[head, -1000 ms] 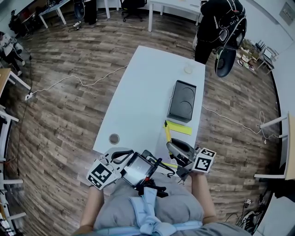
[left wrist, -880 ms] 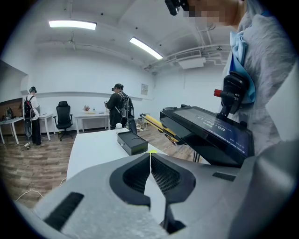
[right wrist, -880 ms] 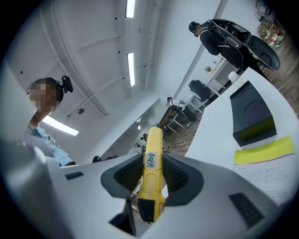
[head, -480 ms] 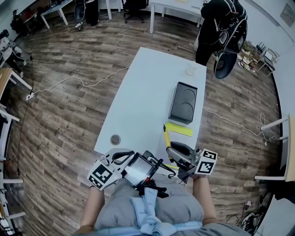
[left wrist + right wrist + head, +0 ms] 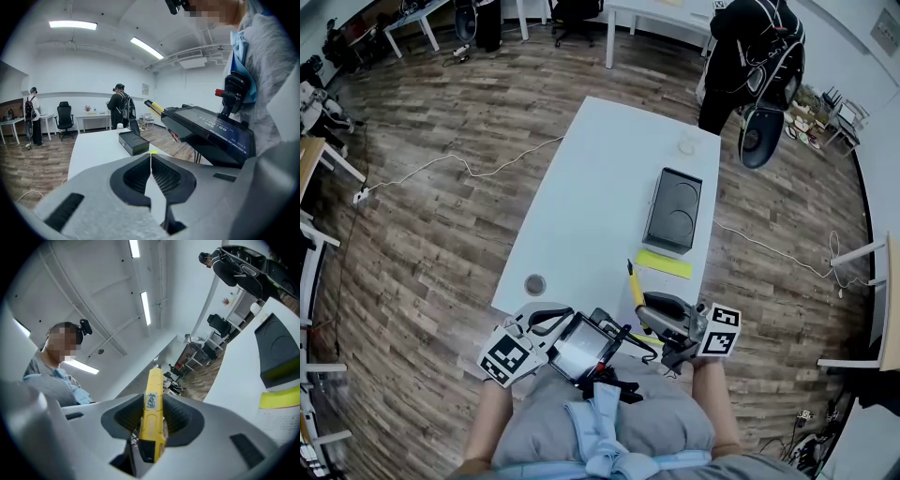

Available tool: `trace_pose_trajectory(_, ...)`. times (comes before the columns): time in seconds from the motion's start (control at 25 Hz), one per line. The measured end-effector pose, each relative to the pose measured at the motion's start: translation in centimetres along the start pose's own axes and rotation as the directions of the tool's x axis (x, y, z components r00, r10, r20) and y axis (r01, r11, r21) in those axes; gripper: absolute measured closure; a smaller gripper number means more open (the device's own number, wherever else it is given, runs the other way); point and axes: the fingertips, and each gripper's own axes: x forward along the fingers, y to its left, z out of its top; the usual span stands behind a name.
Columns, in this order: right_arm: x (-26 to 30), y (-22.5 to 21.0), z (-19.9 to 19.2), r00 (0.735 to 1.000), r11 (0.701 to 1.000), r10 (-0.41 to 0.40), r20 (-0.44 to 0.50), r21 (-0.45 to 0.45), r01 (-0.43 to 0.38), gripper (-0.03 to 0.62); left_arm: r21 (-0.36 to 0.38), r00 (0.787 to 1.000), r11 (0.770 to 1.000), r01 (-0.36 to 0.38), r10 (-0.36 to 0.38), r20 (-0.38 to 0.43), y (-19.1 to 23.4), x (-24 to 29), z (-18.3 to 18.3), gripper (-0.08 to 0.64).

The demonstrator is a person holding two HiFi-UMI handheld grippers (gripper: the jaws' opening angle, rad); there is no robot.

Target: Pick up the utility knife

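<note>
The yellow utility knife (image 5: 633, 283) sticks out over the near end of the white table (image 5: 600, 187), with my right gripper (image 5: 649, 307) shut on its handle. In the right gripper view the knife (image 5: 153, 404) stands between the two pads and points up and away, off the table. My left gripper (image 5: 546, 316) is close to my body at the lower left. In the left gripper view its jaws (image 5: 151, 155) are shut with nothing between them.
A black case (image 5: 673, 208) lies on the table's right side, a yellow pad (image 5: 664, 263) just in front of it, and a white cup (image 5: 685, 142) at the far end. A small round lid (image 5: 534, 283) sits near the left front corner. A person (image 5: 750, 56) stands beyond the table.
My right gripper has drawn the knife slightly left and toward me, and its tip now tilts more. The left gripper has stayed put.
</note>
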Motion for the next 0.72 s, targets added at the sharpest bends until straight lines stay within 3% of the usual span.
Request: trace_pose_trajectory(0.72, -0.33, 0.21, 0.28, 1.000, 1.000, 0.006, 0.016, -0.007, -0.006, 0.469, 0.003, 1.000, 1.000, 0.002, -0.002, 0.000, -0.04, 0.05, 0.17, 0.540)
